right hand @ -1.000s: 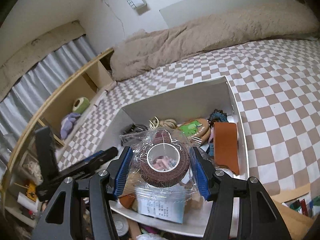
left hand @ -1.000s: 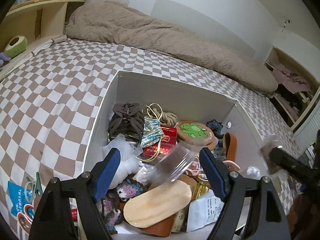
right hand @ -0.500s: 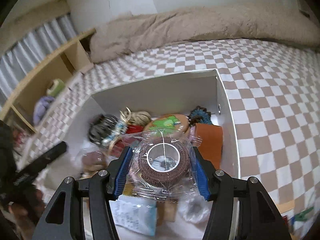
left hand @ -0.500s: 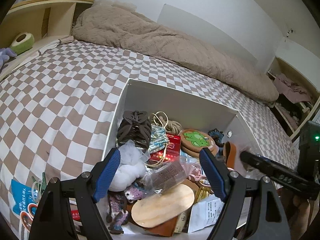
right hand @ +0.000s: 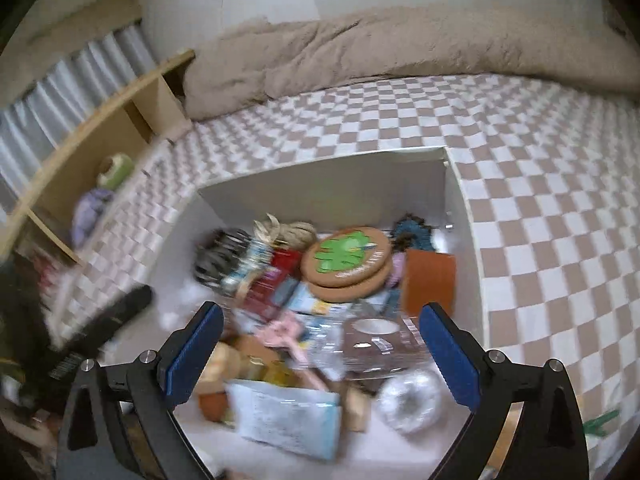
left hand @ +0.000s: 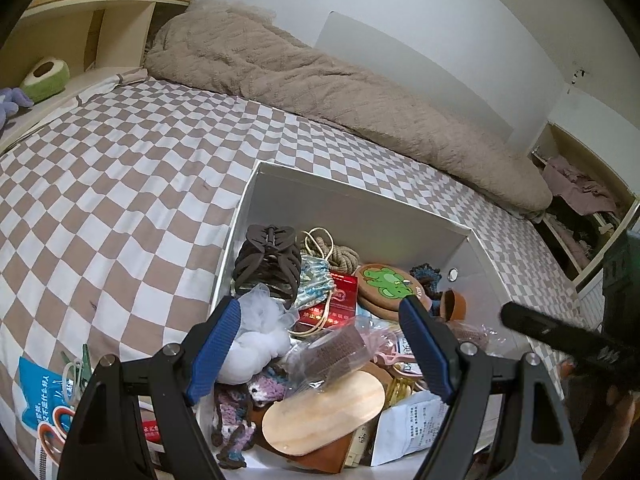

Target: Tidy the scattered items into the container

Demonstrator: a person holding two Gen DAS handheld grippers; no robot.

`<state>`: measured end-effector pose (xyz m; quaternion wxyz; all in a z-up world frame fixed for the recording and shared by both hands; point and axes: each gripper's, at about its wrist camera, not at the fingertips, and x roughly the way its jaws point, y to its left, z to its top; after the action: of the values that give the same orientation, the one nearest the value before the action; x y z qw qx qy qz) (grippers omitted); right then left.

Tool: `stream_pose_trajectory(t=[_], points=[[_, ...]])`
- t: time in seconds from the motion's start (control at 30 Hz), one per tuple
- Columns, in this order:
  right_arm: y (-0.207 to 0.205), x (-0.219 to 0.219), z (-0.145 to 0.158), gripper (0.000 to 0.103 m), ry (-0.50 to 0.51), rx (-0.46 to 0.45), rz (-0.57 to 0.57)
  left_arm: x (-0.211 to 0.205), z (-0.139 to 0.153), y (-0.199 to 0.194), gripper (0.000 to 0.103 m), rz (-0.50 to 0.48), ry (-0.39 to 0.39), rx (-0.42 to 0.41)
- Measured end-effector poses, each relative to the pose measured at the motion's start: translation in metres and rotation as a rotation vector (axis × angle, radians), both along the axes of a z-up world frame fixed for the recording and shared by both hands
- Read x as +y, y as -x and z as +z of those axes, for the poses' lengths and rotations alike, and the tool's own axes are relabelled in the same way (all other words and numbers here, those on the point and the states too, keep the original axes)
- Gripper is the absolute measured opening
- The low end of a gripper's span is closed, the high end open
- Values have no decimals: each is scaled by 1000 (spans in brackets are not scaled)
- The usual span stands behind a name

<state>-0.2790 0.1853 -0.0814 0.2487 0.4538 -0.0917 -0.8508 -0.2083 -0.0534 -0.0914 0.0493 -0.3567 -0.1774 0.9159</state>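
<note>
A white box sits on the checkered bed and holds many small items: a brown hair claw, a frog coaster, a red packet, a wooden oval. My left gripper is open and empty above the box's near side. My right gripper is open above the box. A brown tape roll in clear wrap lies in the box between its fingers, free of them; another wrapped brown roll lies below the left gripper.
A blue packet and green clips lie on the bed left of the box. A beige duvet lies along the wall. Wooden shelves stand at the left. A green clip lies right of the box.
My right gripper opened and let go of the wrapped brown tape roll, which now lies in the box. The right view is blurred from motion. My left gripper stayed open and pulled back slightly.
</note>
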Motion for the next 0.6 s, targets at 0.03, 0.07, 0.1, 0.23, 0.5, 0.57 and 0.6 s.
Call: stream_pose_trajectory(t=[0.03,0.07,0.1,0.23,0.5,0.57,0.6], points=[[1,-1,0,98,32,-21,9,-1,0,0,82,0,-3,0],[0,-2,0,98,62,-47,21,-1,0,0,82,0,-6,1],[0,-4,0,98,81,-73,34,-1,0,0,82,1,-6,1],[0,-17,-8,98,92,-141,59,-5,2,-1,82,10,-21,5],[21,-18,-45,98,76,-250,-16,-14,4,-1,82,15,-59,6],[23,-17,-51,98,65,-270,-30,-15,5,-1,82,20,-58,10],[23,-18,-50,98,60,-266,-31,-16,6,-2,82,23,-55,12]])
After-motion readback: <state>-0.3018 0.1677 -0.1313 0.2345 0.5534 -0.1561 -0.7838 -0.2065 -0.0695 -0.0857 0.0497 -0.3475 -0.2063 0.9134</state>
